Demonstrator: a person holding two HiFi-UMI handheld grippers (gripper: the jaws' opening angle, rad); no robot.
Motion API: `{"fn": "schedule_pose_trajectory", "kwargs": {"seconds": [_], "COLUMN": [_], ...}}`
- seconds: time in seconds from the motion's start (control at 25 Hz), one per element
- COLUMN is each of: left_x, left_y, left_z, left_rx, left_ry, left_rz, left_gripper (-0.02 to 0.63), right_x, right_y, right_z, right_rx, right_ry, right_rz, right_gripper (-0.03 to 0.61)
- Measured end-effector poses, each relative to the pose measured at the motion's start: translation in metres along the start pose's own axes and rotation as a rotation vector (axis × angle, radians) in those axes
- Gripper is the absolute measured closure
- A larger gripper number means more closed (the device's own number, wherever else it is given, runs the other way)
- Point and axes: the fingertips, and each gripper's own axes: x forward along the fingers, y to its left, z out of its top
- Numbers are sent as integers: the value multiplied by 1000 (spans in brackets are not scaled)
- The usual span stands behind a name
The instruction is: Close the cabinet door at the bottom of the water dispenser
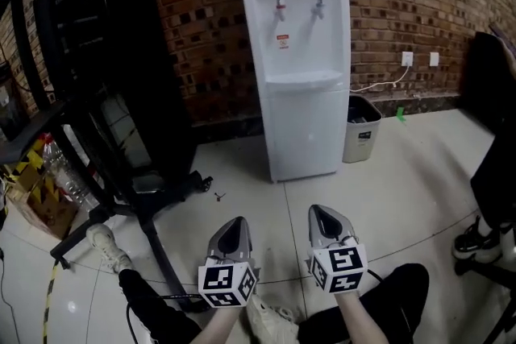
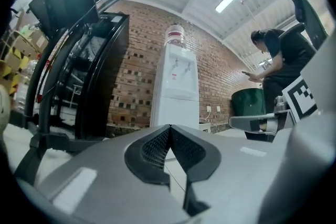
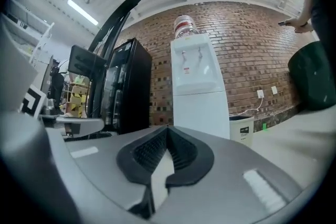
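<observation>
The white water dispenser (image 1: 298, 52) stands against the brick wall, with a bottle on top. Its bottom cabinet door (image 1: 305, 129) lies flush with the body and looks closed. My left gripper (image 1: 234, 223) and right gripper (image 1: 317, 211) hover side by side low over the floor, well short of the dispenser and pointing at it. In the left gripper view the left gripper (image 2: 169, 127) has its tips meeting with nothing between them, and the dispenser (image 2: 176, 92) is straight ahead. The right gripper (image 3: 167, 128) is likewise shut and empty, with the dispenser (image 3: 198, 86) just right of centre.
A tall black cabinet (image 1: 121, 52) and a black frame with floor legs (image 1: 137, 213) stand left of the dispenser. A small grey bin (image 1: 360, 129) sits at its right, below wall sockets (image 1: 407, 59). A person (image 2: 278, 60) stands off to the right. My own legs and shoes show beneath the grippers.
</observation>
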Motion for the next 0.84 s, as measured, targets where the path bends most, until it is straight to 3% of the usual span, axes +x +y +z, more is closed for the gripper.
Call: {"fn": "schedule_pose_trajectory", "kwargs": {"seconds": [0.24,0.84], "left_x": [-11,3], "left_y": [-1,-7], "left_z": [20,6], "left_rx": [-8,-41], "left_ry": [-57,-42], "left_rz": [3,-7], "left_gripper": [597,598], "right_x": [-11,-4], "right_y": [14,14], "right_z": [-2,-19], "right_rx": [-57,-34], "right_ry": [20,19], "right_rz": [18,22], "right_gripper": [578,578]}}
